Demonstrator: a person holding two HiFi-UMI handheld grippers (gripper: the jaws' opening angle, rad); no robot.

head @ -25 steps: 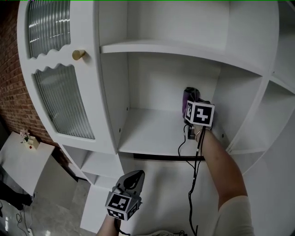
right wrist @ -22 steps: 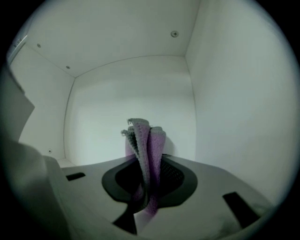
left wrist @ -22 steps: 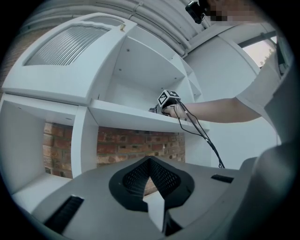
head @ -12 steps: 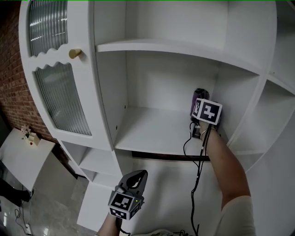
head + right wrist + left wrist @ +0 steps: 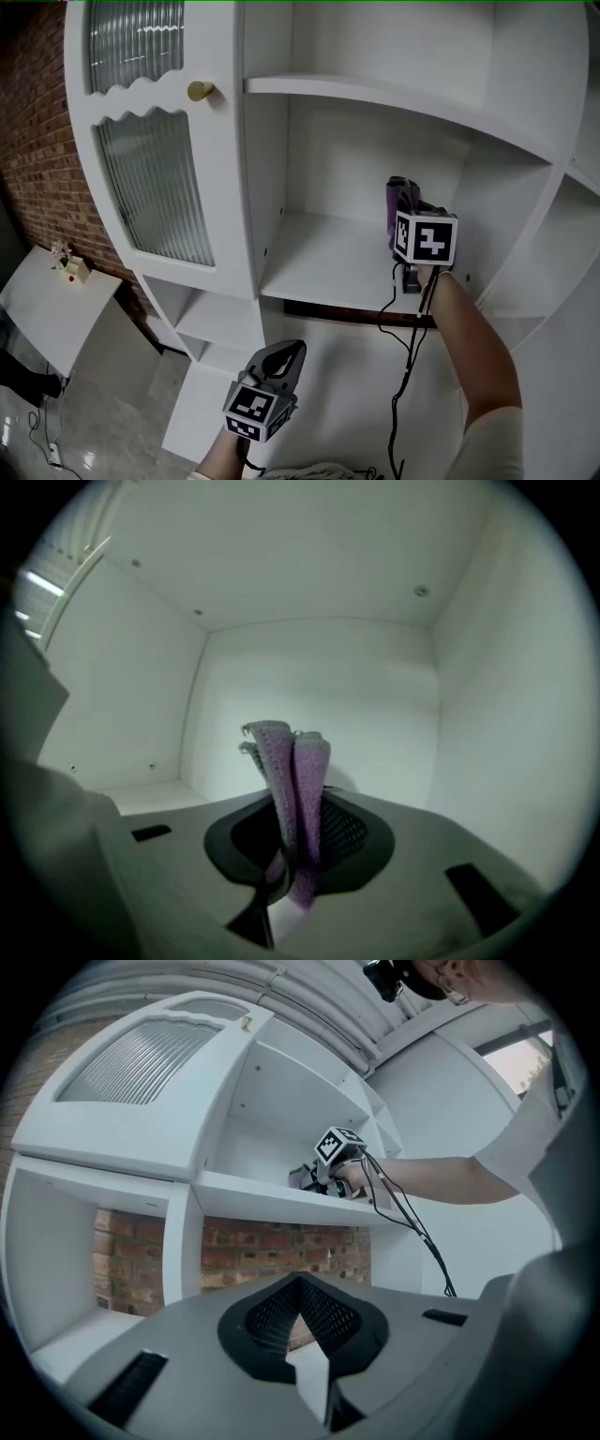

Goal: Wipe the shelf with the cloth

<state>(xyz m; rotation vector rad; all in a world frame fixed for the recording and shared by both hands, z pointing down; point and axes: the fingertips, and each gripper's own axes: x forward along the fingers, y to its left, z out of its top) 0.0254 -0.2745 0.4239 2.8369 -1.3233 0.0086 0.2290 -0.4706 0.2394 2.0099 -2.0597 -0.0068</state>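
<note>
In the head view, the right gripper (image 5: 401, 202) is inside the white cabinet, over the right part of the shelf (image 5: 319, 267), near the side wall. A purple cloth (image 5: 396, 195) stands out from its tip. The left gripper (image 5: 284, 358) hangs low, in front of the cabinet and well apart from the shelf.

In the left gripper view, the jaws are pressed together with nothing between them.

In the right gripper view, the jaws are clenched on the folded cloth, which points toward the back wall (image 5: 319, 686). I cannot tell if the cloth touches the shelf.
</note>
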